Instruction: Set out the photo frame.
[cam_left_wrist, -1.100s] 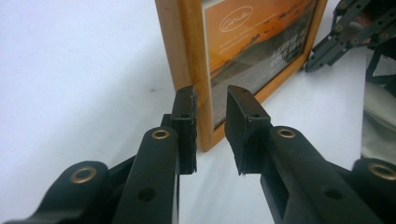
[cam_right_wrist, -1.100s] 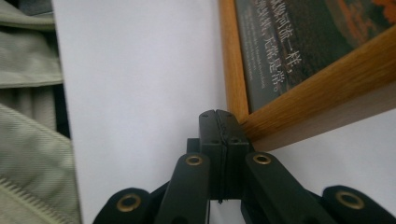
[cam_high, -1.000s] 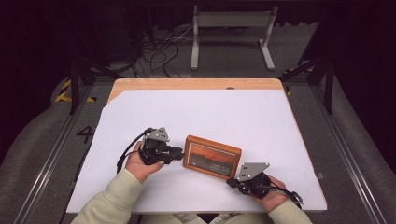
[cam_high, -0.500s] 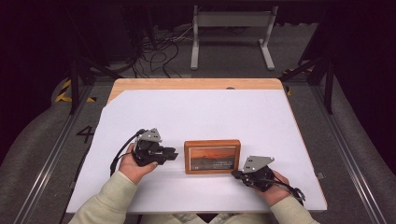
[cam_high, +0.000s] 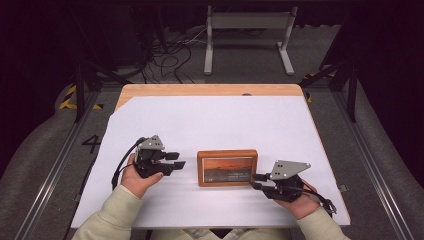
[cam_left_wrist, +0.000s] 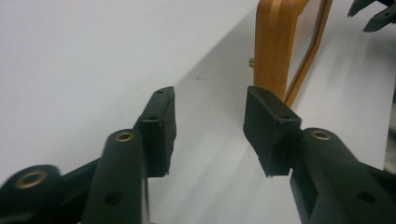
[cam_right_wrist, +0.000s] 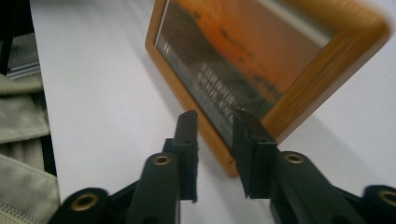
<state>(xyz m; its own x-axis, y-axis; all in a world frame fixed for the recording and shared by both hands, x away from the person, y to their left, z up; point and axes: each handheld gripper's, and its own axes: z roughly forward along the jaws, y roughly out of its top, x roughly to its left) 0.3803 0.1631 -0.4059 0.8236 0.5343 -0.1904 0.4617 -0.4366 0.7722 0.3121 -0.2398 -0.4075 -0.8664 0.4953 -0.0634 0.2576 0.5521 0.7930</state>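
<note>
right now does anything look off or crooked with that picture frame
Nothing stands out. The wooden picture frame stands square to the table edge, intact, between the left gripper and right gripper, whose jaws have just opened off it.

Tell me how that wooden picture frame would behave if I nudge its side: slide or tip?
The picture frame stands on a narrow edge, so it would likely tip. Its glossy front looks glazed, probably fragile. The white table cover looks smooth, so low pushes might slide it.

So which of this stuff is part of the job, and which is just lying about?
Part of the job:
- picture frame, standing on the white sheet
- left gripper, open, clear of the frame
- right gripper, open, at the frame's corner

Lying about:
- metal stand
- cables on the floor
</note>
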